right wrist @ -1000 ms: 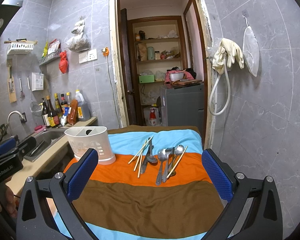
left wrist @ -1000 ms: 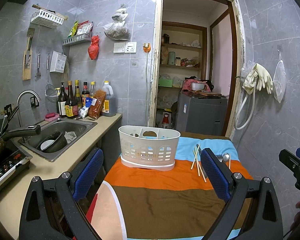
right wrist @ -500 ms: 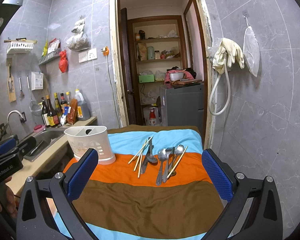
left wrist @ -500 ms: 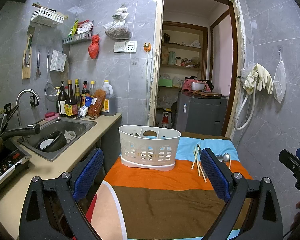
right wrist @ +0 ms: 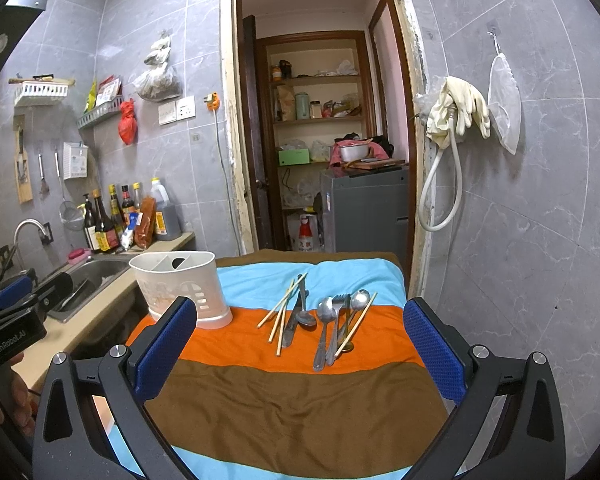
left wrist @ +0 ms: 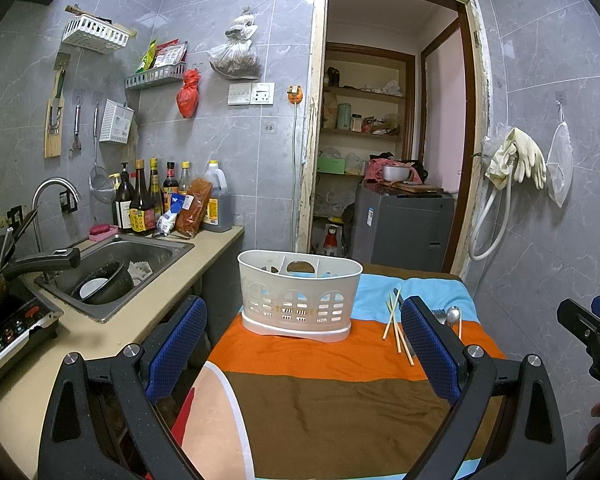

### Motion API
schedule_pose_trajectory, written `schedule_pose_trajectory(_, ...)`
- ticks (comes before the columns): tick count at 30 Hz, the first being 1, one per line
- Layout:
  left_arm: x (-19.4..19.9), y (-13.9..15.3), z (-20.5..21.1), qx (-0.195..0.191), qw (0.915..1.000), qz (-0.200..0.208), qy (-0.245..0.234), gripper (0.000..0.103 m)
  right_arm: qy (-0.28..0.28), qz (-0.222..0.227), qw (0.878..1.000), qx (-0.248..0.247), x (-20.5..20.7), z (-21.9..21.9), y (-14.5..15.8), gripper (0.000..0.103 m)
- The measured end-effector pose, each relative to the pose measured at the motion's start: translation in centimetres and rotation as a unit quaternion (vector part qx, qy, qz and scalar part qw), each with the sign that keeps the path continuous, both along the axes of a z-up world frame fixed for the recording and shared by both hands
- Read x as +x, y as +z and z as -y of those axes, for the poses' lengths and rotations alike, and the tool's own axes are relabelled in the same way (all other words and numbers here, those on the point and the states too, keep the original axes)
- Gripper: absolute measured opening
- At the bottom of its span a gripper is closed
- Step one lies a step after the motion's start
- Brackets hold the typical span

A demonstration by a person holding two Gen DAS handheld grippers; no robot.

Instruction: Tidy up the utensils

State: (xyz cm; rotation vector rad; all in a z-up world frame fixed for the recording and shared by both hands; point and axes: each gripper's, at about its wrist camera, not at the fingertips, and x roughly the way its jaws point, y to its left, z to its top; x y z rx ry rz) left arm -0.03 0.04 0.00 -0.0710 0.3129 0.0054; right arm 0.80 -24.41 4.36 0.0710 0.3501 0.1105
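A white slotted utensil caddy (left wrist: 299,295) (right wrist: 180,286) with divided compartments stands on the striped cloth (left wrist: 320,396) (right wrist: 296,400) covering the table. To its right lie wooden chopsticks (left wrist: 396,322) (right wrist: 282,312), a knife (right wrist: 294,316), spoons (right wrist: 324,330) and a fork (right wrist: 338,320), loose on the orange and blue stripes. My left gripper (left wrist: 300,344) hovers open, well short of the caddy, with nothing between its blue pads. Over the brown stripe my right gripper (right wrist: 300,350) is open too, short of the utensils.
A counter (left wrist: 112,336) with a steel sink (left wrist: 112,270), bottles (left wrist: 140,204), a pan (left wrist: 20,268) and a stove (left wrist: 12,328) runs along the left. A tiled wall (right wrist: 540,240) bounds the right. Behind the table is a doorway to a pantry with a grey appliance (right wrist: 364,208).
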Motion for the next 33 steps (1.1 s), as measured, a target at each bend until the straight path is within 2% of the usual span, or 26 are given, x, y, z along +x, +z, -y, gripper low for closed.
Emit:
schedule_pose_trajectory(13,0.0,0.0,0.0,-0.001,1.0000,-0.001,-0.001,0.095,0.000,-0.001,1.000,-0.001,0.0,0.0,0.0,0.103)
schedule_pose_trajectory(24,1.3,-1.4,0.0,-0.003,1.0000,-0.007,-0.004,0.095,-0.004,-0.006,1.000,-0.006,0.1,-0.4,-0.2,0.103)
schedule_pose_trajectory(33,2.0,-0.9,0.4,-0.002,0.9997,-0.019,-0.019,0.095,-0.019,-0.018,1.000,-0.013,0.7,-0.4,-0.1,0.103)
